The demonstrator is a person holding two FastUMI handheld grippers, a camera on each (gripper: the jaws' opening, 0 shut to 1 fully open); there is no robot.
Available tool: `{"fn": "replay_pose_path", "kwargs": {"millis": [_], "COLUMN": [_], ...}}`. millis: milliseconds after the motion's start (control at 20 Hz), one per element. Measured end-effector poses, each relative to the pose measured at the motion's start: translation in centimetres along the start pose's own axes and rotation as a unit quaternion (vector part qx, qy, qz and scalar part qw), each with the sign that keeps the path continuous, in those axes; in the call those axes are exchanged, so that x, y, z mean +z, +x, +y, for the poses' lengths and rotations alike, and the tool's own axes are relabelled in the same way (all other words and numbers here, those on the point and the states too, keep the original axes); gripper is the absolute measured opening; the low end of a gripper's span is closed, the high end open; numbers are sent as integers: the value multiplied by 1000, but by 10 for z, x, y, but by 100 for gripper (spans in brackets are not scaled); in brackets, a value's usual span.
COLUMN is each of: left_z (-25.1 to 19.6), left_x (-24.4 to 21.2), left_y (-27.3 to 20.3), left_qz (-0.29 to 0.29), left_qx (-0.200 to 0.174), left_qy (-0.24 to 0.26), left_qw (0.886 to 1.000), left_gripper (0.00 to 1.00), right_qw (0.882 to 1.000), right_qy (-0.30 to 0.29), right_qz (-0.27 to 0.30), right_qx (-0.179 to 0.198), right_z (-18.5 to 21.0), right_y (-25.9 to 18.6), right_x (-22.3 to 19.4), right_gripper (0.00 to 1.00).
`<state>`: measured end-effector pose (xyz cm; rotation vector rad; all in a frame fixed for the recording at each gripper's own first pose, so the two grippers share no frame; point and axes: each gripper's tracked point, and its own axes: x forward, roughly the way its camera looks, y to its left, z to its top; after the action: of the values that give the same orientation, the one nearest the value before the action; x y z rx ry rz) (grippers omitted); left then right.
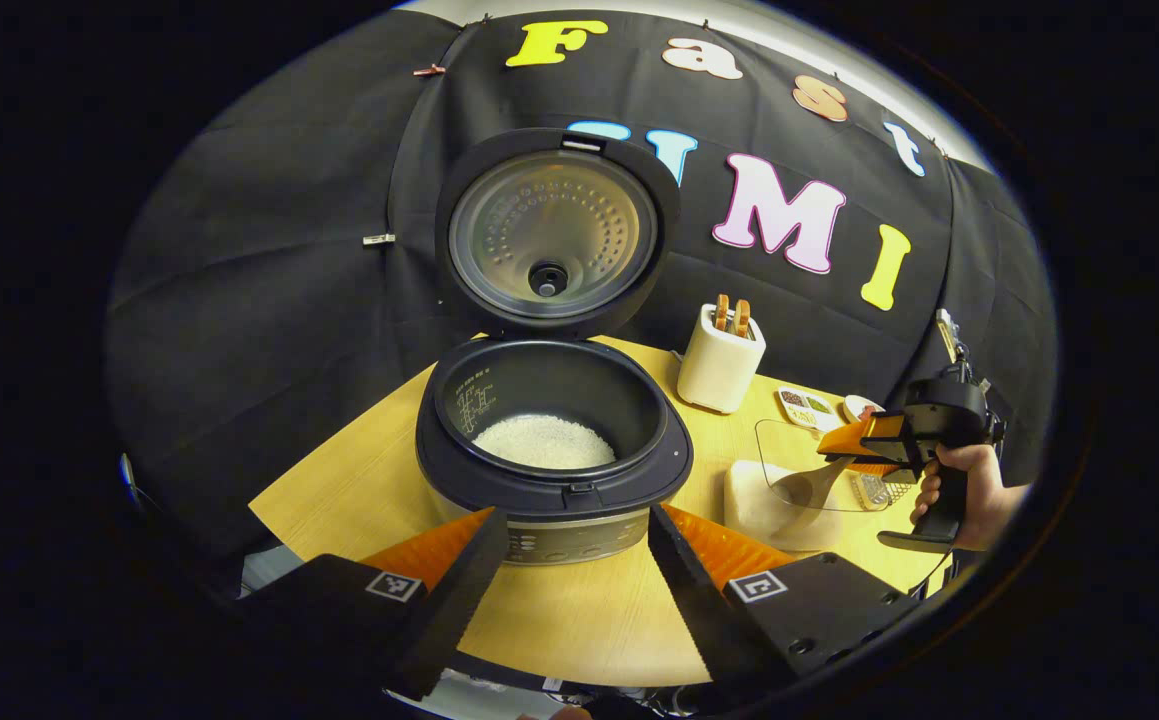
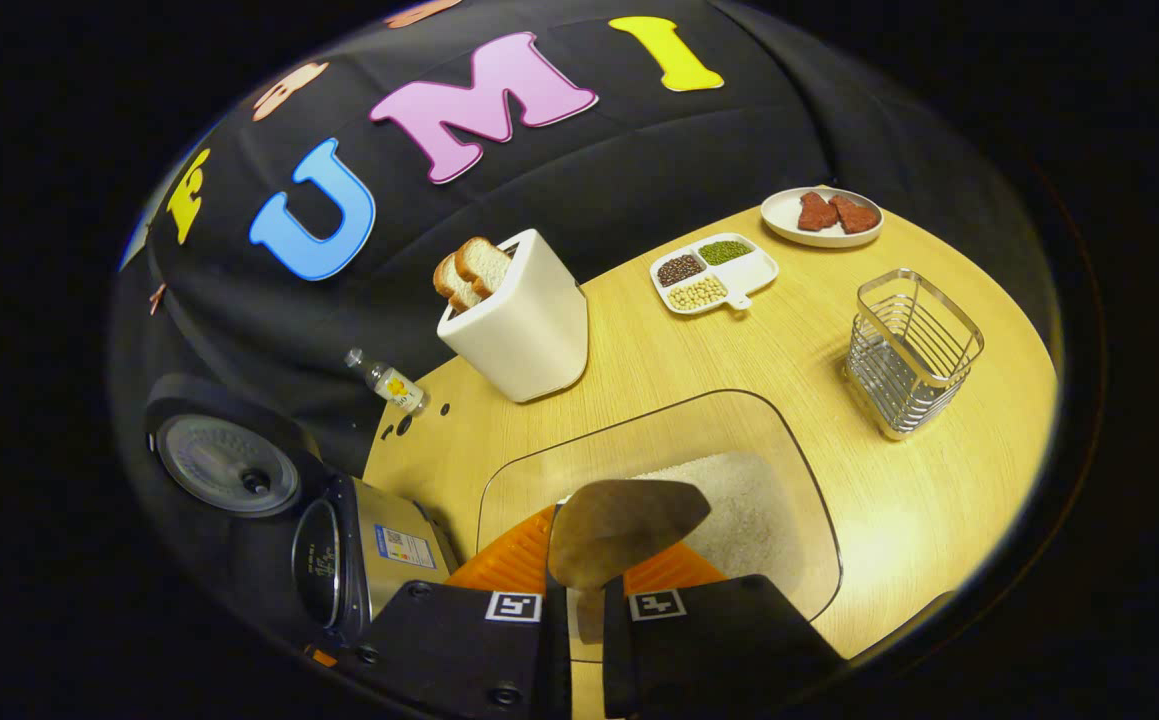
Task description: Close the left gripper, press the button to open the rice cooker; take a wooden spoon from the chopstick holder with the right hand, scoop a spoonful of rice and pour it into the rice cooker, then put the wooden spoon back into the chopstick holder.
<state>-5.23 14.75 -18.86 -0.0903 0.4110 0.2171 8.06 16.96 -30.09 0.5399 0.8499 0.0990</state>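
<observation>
Spoon point(image 2: 624, 530) sits clamped between the right fingers point(image 2: 579, 600), its bowl over the rice tub point(image 2: 799, 480). Left fingers point(image 1: 569, 570) stand spread before the open cooker point(image 1: 551, 440) on the worktop point(image 1: 579, 620).

One black rice cooker point(image 1: 551, 470) with its round lid raised. One wooden spoon point(image 2: 624, 530). One clear glass bowl of white rice point(image 2: 739, 440). One white ceramic toaster-shaped holder point(image 2: 524, 325) with two slices of bread point(image 2: 474, 270). One white three-compartment dish of beans point(image 2: 711, 275). One white round plate point(image 2: 789, 215) with two reddish pieces point(image 2: 836, 213). One wire metal basket point(image 2: 911, 350). One small clear bottle point(image 2: 389, 383). One round wooden table point(image 2: 939, 500). Two black-and-orange handheld grippers: left point(image 1: 569, 560), right point(image 2: 584, 600).
</observation>
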Motion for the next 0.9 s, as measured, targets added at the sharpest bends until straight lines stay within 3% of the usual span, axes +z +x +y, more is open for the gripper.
{"fn": "replay_pose_path", "kwargs": {"millis": [600,900], "left_z": [-4,-4], "left_x": [10,12], "left_y": [-7,-5], "left_qz": [-10,-10], "left_qx": [-12,-23], "left_qy": [-2,-39], "left_qw": [1000,999], "left_gripper": [95,96], "right_qw": [988,976], "right_qy": [157,214], "right_qz": [1,6], "right_qx": [4,24], "right_z": [-17,1], "right_y": [-23,-27], "right_x": [31,43], "right_gripper": [17,17]}}
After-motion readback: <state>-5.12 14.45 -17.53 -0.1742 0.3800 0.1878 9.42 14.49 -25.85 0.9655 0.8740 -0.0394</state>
